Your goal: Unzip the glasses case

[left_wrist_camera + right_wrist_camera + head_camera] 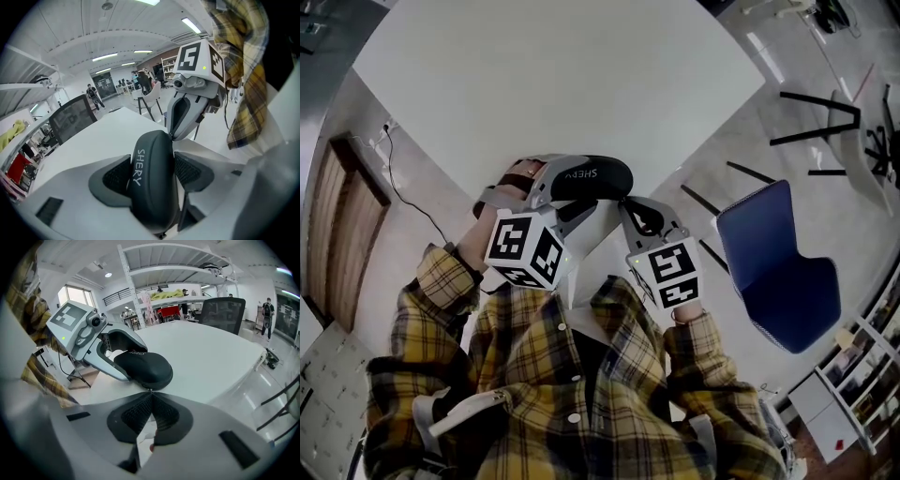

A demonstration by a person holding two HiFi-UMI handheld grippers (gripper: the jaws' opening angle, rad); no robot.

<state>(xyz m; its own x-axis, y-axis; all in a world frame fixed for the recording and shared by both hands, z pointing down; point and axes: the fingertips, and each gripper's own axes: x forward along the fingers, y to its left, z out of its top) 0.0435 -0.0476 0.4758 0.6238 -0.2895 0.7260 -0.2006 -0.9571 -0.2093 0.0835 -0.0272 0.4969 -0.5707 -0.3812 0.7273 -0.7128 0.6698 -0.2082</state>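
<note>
**A:** What do the left tongs (152,164) hold?

**B:** They hold the black oval hard glasses case (151,192), the one with the white word SHERY on its lid. The dark pads (117,176) press on its two long sides, one on each side. So these tongs stand wide, but they are closed on the case.

**A:** And where is the case?

**B:** In the head view it is in front of the person in the yellow checked shirt (516,347), at the near edge of the white desk (562,75). I cannot tell whether it touches the desk. Its two halves lie together.

**A:** And the right tongs (150,397)?

**B:** They are to the right of the case and point at its end. Their tips are pressed together, and the small metal zip pull (150,390) sits pinched between them.

**A:** What is further to the right?

**B:** A blue chair (778,267) stands on the floor, well apart from the desk.
</note>
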